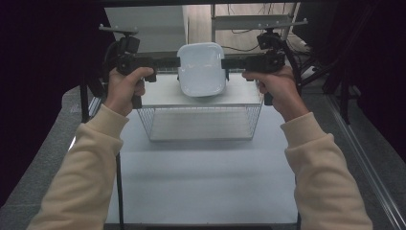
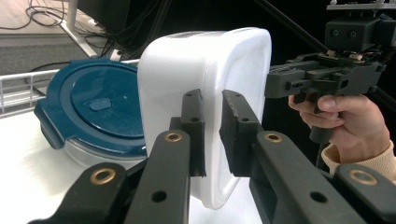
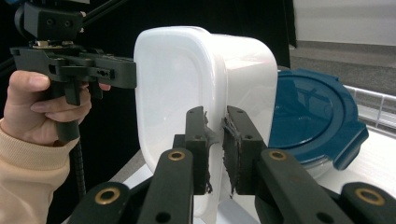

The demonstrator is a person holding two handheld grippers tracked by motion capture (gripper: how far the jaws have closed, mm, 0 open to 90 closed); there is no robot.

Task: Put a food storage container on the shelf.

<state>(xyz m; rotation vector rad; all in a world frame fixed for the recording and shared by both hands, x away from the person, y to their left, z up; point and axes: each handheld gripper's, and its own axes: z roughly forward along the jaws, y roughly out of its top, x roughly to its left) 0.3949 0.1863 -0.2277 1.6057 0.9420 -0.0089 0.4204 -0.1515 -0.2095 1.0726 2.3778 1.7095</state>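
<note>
White container (image 1: 201, 68), rectangular with rounded corners, held between the two grippers above the top of a wire rack (image 1: 201, 125); in the high view its broad face is turned toward the camera. Left gripper (image 1: 178, 62) grips the container's left rim; in the left gripper view its jaws stand narrow, one pad on each side of the thin rim, pressing on it. Right gripper (image 1: 223, 63) grips the opposite rim in the same manner; in the right gripper view the jaws are nearly together with the rim pinched between worn pads. Each gripper is carried level by a hand, left hand (image 1: 125, 87) and right hand (image 1: 276, 85), both in cream sleeves. Behind the white container, on the white top of the rack, lies a round clear container with a dark blue clip-on lid (image 2: 93, 109), its lid flat and closed. The rack stands on a white worktop (image 1: 206, 182). No brand, label or readable writing can be made out on either container or on the grippers.
</note>
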